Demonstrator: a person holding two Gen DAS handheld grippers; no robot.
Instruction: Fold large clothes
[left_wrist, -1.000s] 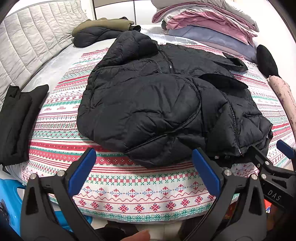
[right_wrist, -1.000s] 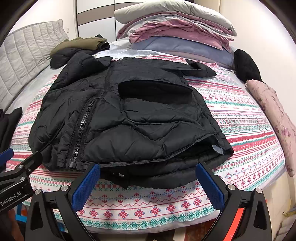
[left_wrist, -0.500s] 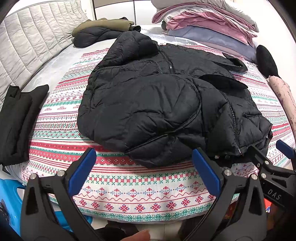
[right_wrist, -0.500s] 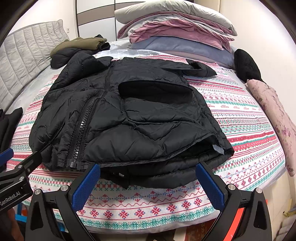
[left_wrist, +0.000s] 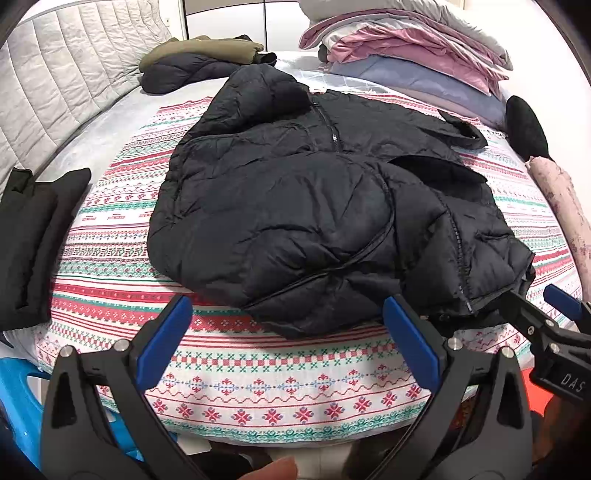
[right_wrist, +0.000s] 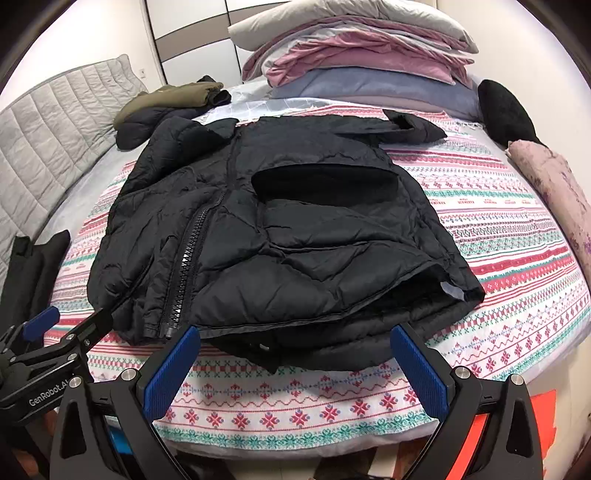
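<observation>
A black quilted puffer jacket (left_wrist: 317, 206) lies partly folded on the patterned bedspread (left_wrist: 258, 376), zipper up, one sleeve reaching toward the pillows; it also shows in the right wrist view (right_wrist: 280, 236). My left gripper (left_wrist: 288, 339) is open and empty, hovering just short of the jacket's near hem. My right gripper (right_wrist: 295, 373) is open and empty at the hem by the zipper's end. Each gripper shows at the edge of the other's view, the right gripper (left_wrist: 546, 314) at right and the left gripper (right_wrist: 70, 325) at left.
Stacked pillows and blankets (right_wrist: 354, 55) sit at the bed's head. Folded olive and dark clothes (left_wrist: 199, 62) lie at the far left. A folded black garment (left_wrist: 33, 236) sits at the left edge. A black cushion (right_wrist: 506, 114) and pink floral fabric (right_wrist: 554, 184) lie at right.
</observation>
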